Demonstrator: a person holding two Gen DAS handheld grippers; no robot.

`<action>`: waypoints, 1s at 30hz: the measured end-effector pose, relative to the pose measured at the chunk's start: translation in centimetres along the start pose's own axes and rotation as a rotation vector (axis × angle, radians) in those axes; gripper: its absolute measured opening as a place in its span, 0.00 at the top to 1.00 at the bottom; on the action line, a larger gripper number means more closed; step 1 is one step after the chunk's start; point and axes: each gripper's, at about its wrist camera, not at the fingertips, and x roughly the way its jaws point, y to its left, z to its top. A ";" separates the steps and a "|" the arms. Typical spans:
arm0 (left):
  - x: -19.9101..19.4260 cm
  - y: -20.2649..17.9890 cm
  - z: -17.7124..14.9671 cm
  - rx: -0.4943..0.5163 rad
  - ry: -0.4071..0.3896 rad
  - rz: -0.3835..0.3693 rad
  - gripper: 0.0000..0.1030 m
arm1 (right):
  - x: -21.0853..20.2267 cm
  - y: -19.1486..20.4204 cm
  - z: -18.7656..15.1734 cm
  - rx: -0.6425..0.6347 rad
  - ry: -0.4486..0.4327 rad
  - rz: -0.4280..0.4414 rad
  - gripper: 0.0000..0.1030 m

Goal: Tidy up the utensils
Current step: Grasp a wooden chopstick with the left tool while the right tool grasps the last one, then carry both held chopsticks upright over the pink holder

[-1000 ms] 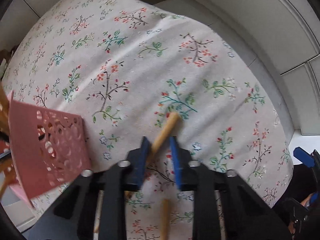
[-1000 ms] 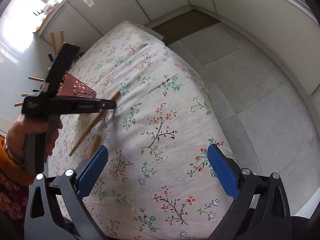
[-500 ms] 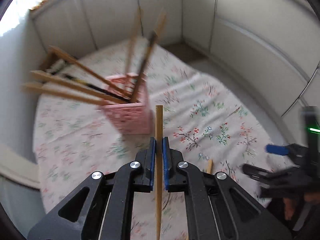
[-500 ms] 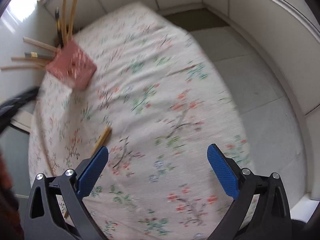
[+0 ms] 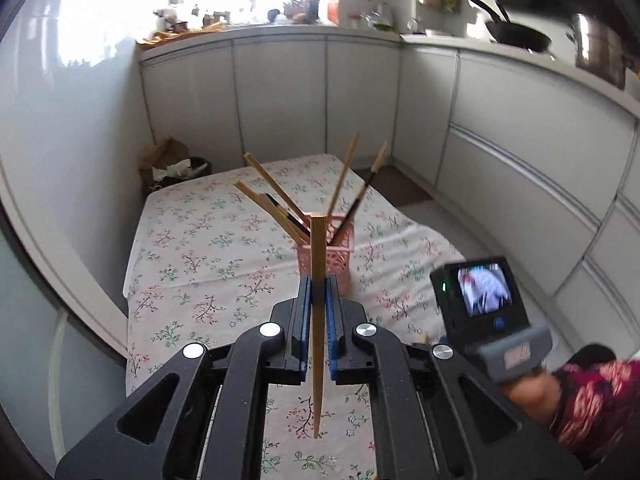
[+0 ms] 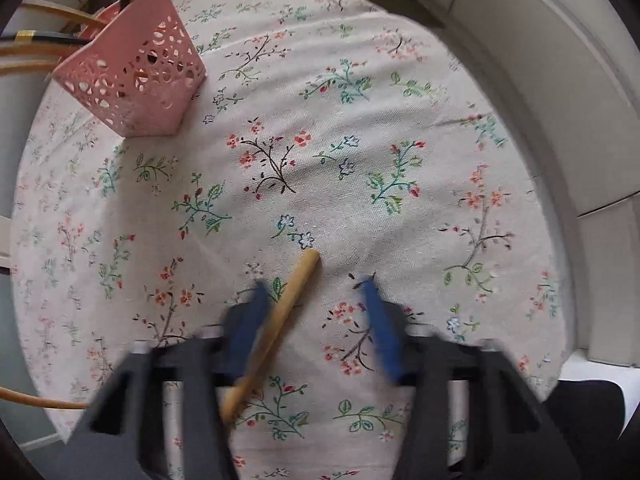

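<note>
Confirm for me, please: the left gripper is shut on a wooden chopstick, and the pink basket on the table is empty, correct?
Not quite. The left gripper is indeed shut on a wooden chopstick, but the pink basket on the table is not empty: several chopsticks stand in it, as the left wrist view shows.

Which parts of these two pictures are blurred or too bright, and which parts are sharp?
Left wrist view: the window at the top is overexposed, the left gripper and its chopstick are sharp, and the person's hand at lower right is smeared. Right wrist view: the right gripper is motion-blurred, while the pink basket and the chopstick on the cloth stay fairly clear.
</note>
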 end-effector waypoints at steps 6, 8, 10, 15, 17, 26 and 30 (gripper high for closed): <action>0.0 0.1 0.0 -0.083 -0.017 -0.037 0.94 | -2.8 -1.8 -0.9 0.038 -0.152 0.188 0.92; -0.2 0.1 0.0 -0.112 -0.023 -0.047 0.94 | -5.0 -2.7 -1.4 0.033 -0.245 0.228 0.93; -0.2 0.0 0.0 -0.134 -0.020 -0.059 0.94 | -7.4 -3.7 -1.7 0.036 -0.336 0.281 0.92; -0.3 -0.6 0.1 -0.148 -0.019 -0.065 0.94 | -13.6 -6.4 -2.0 0.032 -0.550 0.379 0.92; -0.2 -0.7 0.3 -0.150 -0.021 -0.062 0.94 | -16.2 -7.2 -1.6 0.023 -0.634 0.403 0.92; -1.0 -1.0 1.8 -0.176 -0.073 -0.066 0.94 | -21.7 -9.0 -1.2 -0.022 -0.801 0.449 0.92; -1.5 -0.9 4.0 -0.183 -0.119 -0.067 0.94 | -23.8 -9.2 0.0 -0.032 -0.842 0.436 0.92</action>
